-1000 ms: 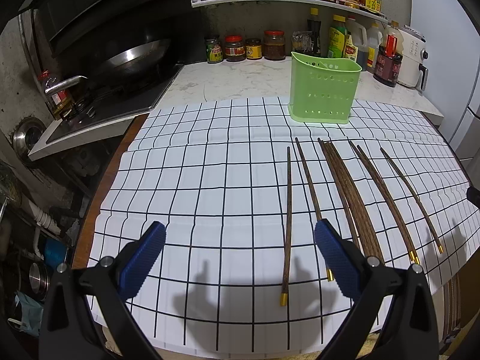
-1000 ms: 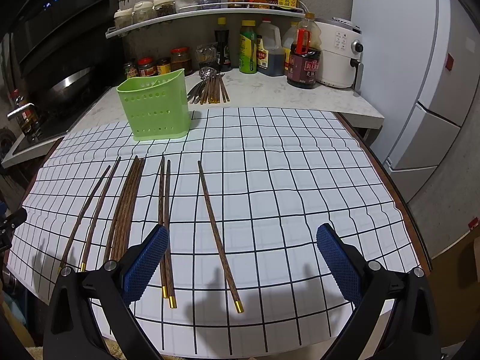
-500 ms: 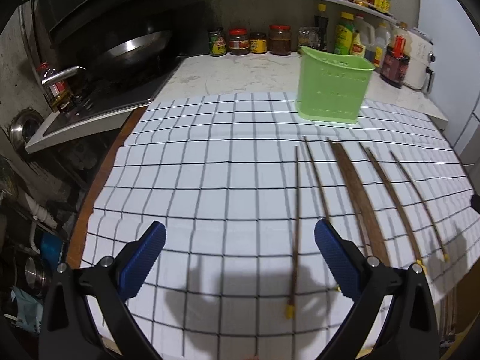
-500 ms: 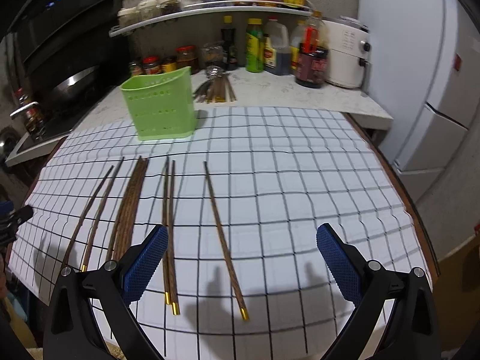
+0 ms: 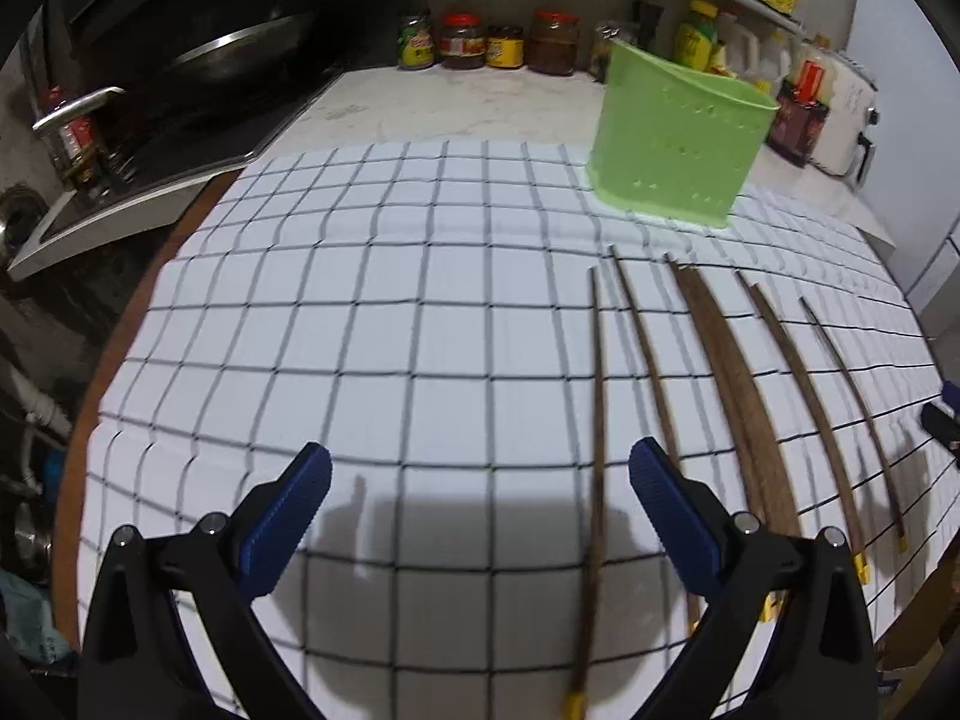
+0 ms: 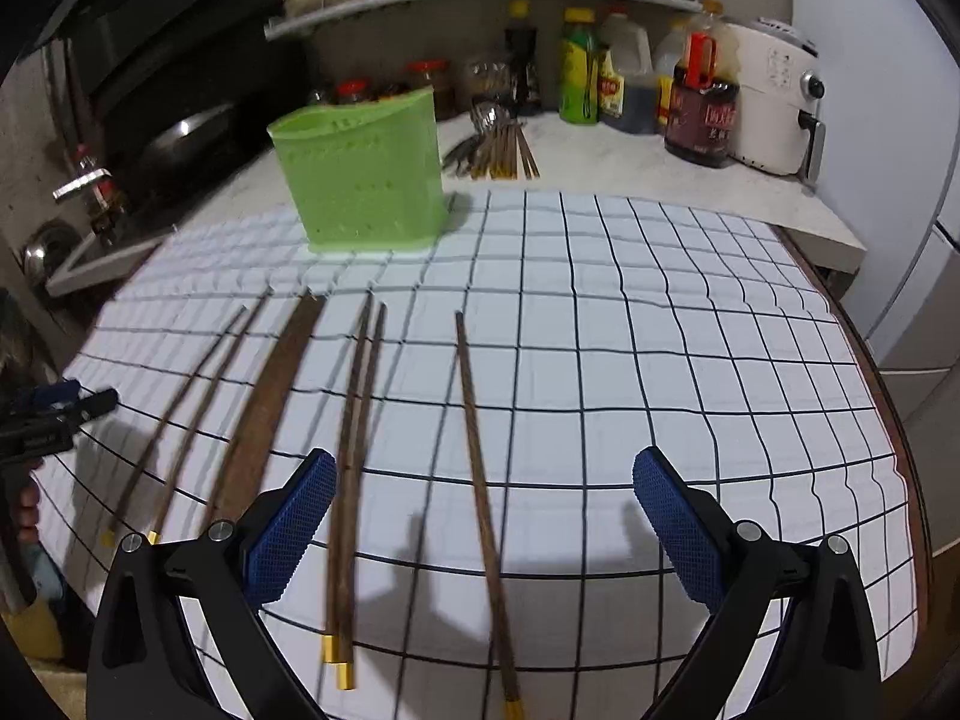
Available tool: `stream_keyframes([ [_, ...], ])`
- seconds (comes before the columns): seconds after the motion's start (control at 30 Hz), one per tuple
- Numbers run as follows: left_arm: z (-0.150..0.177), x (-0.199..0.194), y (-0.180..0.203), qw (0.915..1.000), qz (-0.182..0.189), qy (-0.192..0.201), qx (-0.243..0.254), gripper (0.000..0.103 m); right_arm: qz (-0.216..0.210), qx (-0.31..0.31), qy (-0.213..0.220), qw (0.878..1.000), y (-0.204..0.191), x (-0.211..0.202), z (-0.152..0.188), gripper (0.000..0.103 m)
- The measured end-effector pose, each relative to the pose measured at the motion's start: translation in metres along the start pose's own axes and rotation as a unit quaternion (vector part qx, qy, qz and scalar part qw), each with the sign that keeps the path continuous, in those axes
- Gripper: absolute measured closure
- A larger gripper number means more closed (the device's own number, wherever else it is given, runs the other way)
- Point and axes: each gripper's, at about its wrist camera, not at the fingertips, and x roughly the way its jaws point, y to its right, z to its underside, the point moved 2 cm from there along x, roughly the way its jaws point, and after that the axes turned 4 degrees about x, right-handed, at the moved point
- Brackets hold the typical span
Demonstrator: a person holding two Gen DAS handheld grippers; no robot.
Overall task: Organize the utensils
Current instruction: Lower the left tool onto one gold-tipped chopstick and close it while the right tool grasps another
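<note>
Several dark wooden chopsticks with gold ends lie in a row on a white checked cloth point(image 5: 360, 360). A green perforated utensil holder point(image 5: 675, 150) stands upright at the cloth's far edge, also in the right wrist view point(image 6: 363, 180). My left gripper point(image 5: 480, 501) is open and empty, low over the cloth, with the leftmost chopstick point(image 5: 596, 420) between its fingers. My right gripper point(image 6: 483, 507) is open and empty, with the rightmost single chopstick point(image 6: 480, 480) between its fingers and a pair point(image 6: 354, 450) by its left finger.
A stove with a wok point(image 5: 240, 54) is at the left. Jars and sauce bottles point(image 5: 498, 48) line the back counter. More utensils point(image 6: 498, 147) lie on the counter behind the holder. A white appliance point(image 6: 774, 102) stands at the right. The cloth's front edge hangs near both grippers.
Both grippers have moved forward and lower toward the chopsticks. The holder and chopsticks look nearer. Nothing has been gripped.
</note>
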Motion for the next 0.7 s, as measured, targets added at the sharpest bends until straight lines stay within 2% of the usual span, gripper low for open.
stream_keyframes([
  [0.1,-0.006,0.006,0.014,0.9997,0.009,-0.013,0.020,0.007,-0.004,0.015,-0.016,1.000,0.005,0.012,-0.004,0.010],
  [0.2,-0.011,0.018,0.025,0.9990,0.018,-0.027,0.032,0.021,0.001,0.001,-0.019,1.000,0.003,0.020,-0.006,0.017],
  [0.23,-0.012,0.022,0.027,0.9986,0.017,-0.032,0.037,0.022,0.000,-0.004,-0.024,1.000,0.001,0.023,-0.006,0.032],
  [0.27,-0.012,0.027,0.030,0.9984,0.015,-0.035,0.042,0.028,-0.003,-0.006,-0.028,1.000,0.001,0.027,-0.007,0.038],
  [0.3,-0.012,0.030,0.031,0.9982,0.012,-0.038,0.045,0.034,-0.007,-0.009,-0.034,0.999,0.000,0.031,-0.007,0.038],
  [0.37,-0.011,0.036,0.033,0.9976,0.017,-0.046,0.049,0.039,-0.013,-0.014,-0.040,0.999,-0.001,0.037,-0.008,0.038],
  [0.53,-0.003,0.037,0.032,0.9962,0.025,-0.063,0.055,0.041,-0.023,-0.025,-0.052,0.998,-0.004,0.036,-0.002,0.039],
  [0.7,0.018,0.027,0.026,0.9954,0.032,-0.064,0.065,0.047,-0.014,-0.027,-0.059,0.998,0.003,0.028,0.023,0.056],
])
